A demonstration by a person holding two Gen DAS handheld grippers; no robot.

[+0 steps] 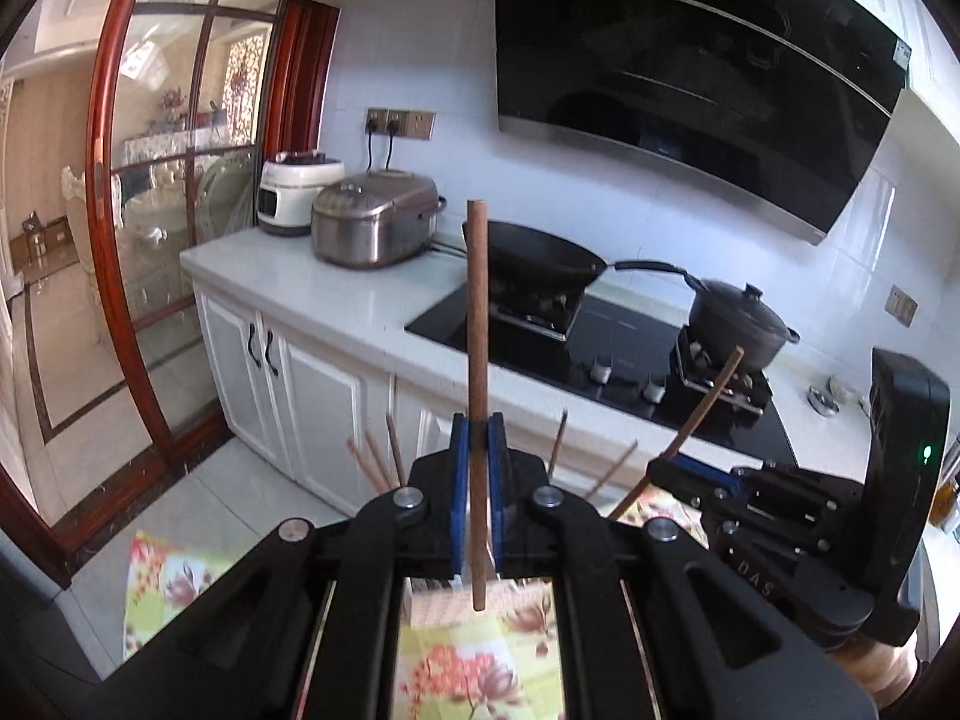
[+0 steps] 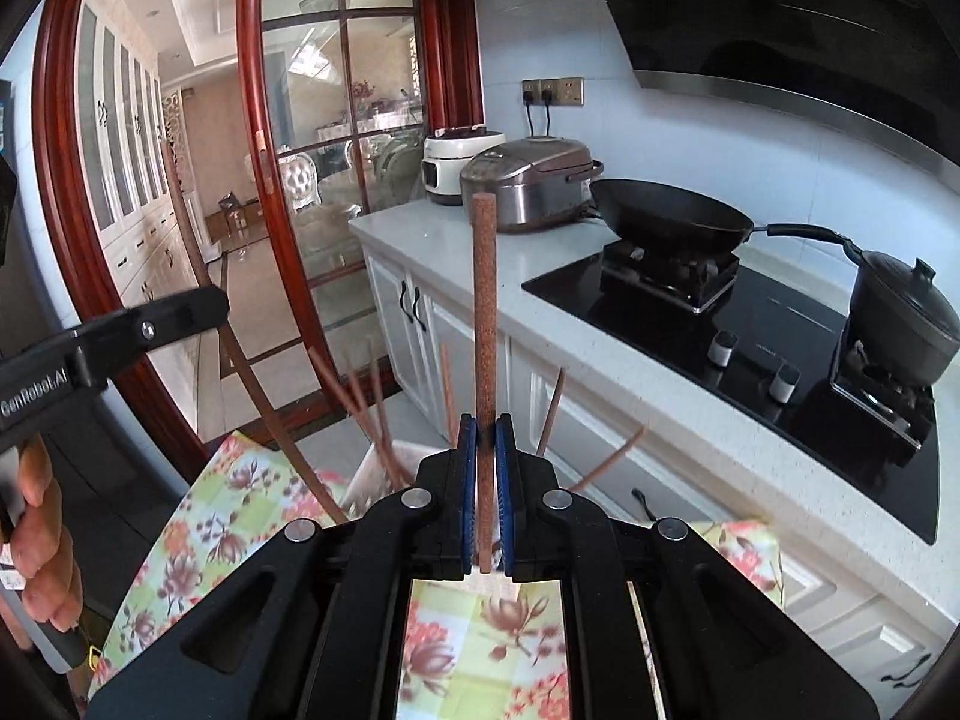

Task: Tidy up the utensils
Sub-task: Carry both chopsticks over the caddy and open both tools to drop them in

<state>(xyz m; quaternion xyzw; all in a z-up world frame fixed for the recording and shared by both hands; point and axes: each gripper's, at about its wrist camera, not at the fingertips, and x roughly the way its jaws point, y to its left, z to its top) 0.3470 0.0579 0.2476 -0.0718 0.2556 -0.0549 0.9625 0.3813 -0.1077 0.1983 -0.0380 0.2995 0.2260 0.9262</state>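
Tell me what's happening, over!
Left gripper shut on a chopstick. Right gripper shut on another chopstick. More chopsticks below. Nothing in the way.

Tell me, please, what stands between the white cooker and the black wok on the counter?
A silver rice cooker stands between the white cooker and the wok. Both wrist views show it, the right one most clearly.
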